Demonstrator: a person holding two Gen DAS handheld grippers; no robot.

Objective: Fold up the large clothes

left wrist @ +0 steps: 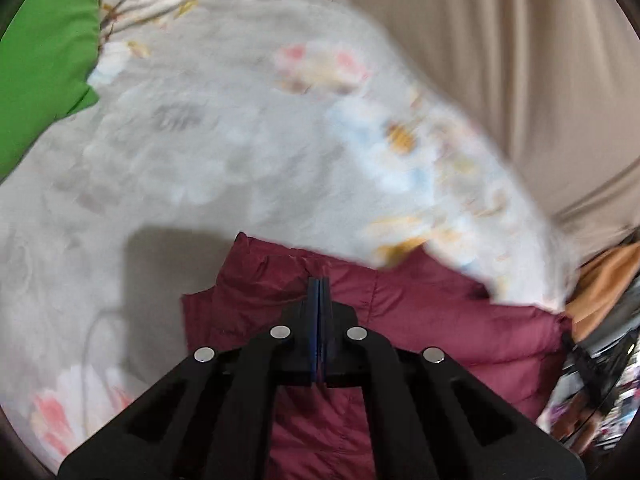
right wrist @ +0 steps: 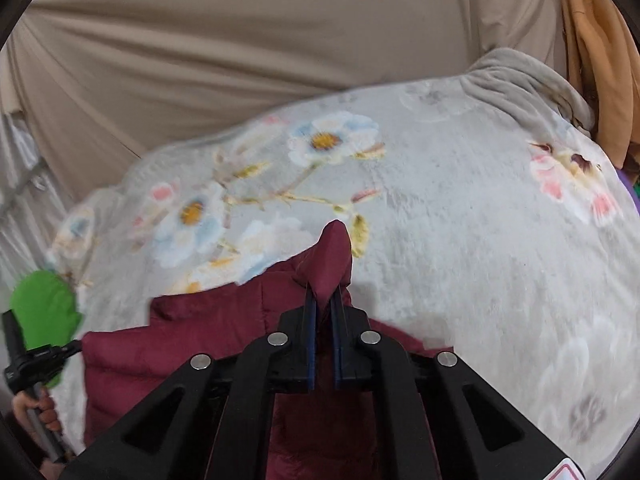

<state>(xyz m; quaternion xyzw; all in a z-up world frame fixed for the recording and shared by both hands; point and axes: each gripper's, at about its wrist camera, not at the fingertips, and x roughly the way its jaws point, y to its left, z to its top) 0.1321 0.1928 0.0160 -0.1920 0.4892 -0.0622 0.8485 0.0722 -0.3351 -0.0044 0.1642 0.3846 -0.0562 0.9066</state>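
A maroon quilted jacket (left wrist: 420, 320) hangs between both grippers above a grey floral blanket (left wrist: 200, 140). My left gripper (left wrist: 319, 286) is shut on the jacket's top edge, near a seam. My right gripper (right wrist: 324, 300) is shut on another part of the same jacket (right wrist: 200, 340), and a pinched fold of fabric pokes up between its fingers. The jacket is lifted and drapes down below both grippers; its lower part is hidden behind the gripper bodies. The blanket also fills the right wrist view (right wrist: 460, 220).
A green cloth (left wrist: 44, 64) lies at the blanket's left edge, and it also shows in the right wrist view (right wrist: 44, 304). Beige curtain (right wrist: 240, 40) hangs behind the bed. Orange fabric (right wrist: 596, 64) hangs at the right. The left gripper's handle and hand (right wrist: 32, 380) show at lower left.
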